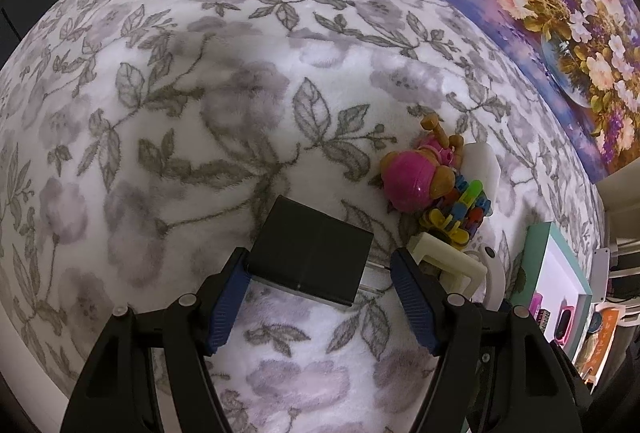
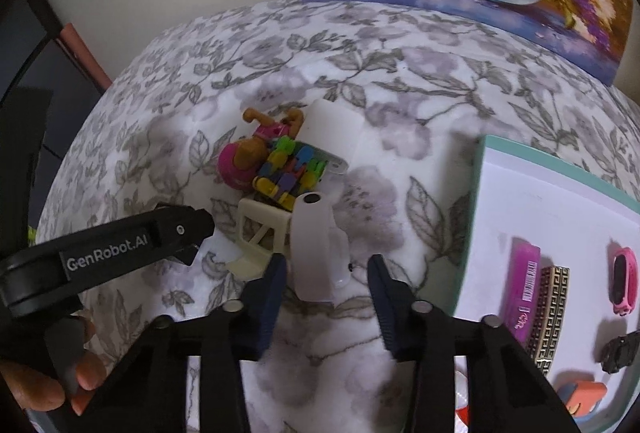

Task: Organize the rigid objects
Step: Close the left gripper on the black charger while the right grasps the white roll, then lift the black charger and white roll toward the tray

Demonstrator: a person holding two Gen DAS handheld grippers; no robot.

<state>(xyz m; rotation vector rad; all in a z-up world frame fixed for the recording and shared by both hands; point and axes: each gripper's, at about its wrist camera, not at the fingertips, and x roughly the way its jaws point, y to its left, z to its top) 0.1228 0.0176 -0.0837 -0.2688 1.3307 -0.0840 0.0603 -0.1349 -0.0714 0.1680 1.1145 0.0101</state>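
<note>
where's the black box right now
In the left wrist view, the black box lies on the floral blanket between the left claw's open fingers, left of the toy pile.

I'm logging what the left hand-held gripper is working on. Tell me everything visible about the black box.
The black box is a flat, matte rectangular case with a faint seam across its top and a paler edge along its near side. It lies flat on the floral blanket, turned at an angle. It sits between the blue pads of the left hand-held gripper; the left pad looks to touch its corner, the right pad stands clear. Nothing else touches it.
</note>
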